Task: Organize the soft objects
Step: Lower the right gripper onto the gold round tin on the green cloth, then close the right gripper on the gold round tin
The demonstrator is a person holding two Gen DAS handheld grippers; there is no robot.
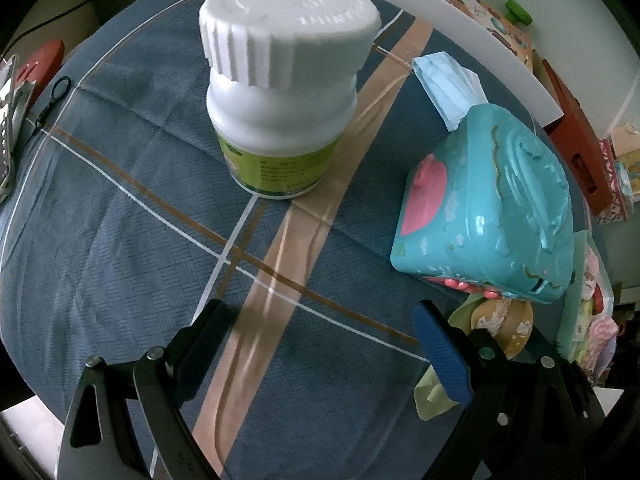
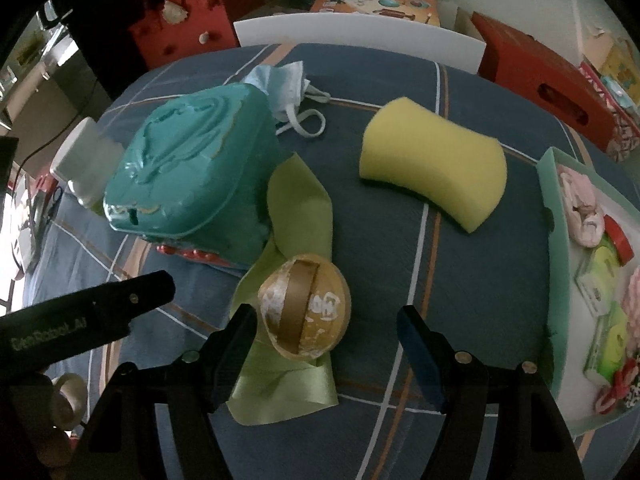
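Observation:
On the blue plaid cloth (image 2: pixel 460 280) lie a yellow sponge (image 2: pixel 432 164), a light green satin cloth (image 2: pixel 296 204), a crumpled blue face mask (image 2: pixel 286 88) and a gold ball (image 2: pixel 306 312) resting on the green cloth. My right gripper (image 2: pixel 326 336) stands open, its fingers on either side of the gold ball without touching it. My left gripper (image 1: pixel 320 344) is open over bare cloth, in front of a white pill bottle (image 1: pixel 280 92). The face mask (image 1: pixel 448 84) peeks out behind a teal toy case (image 1: pixel 488 208).
The teal toy case (image 2: pixel 188 168) stands left of the green cloth. A pale green tray (image 2: pixel 554 248) at the right edge holds pink and yellow soft items. A white board (image 2: pixel 360 36), red boxes (image 2: pixel 536 72) and a picture box lie beyond the cloth. The left gripper's arm (image 2: pixel 80 320) enters at lower left.

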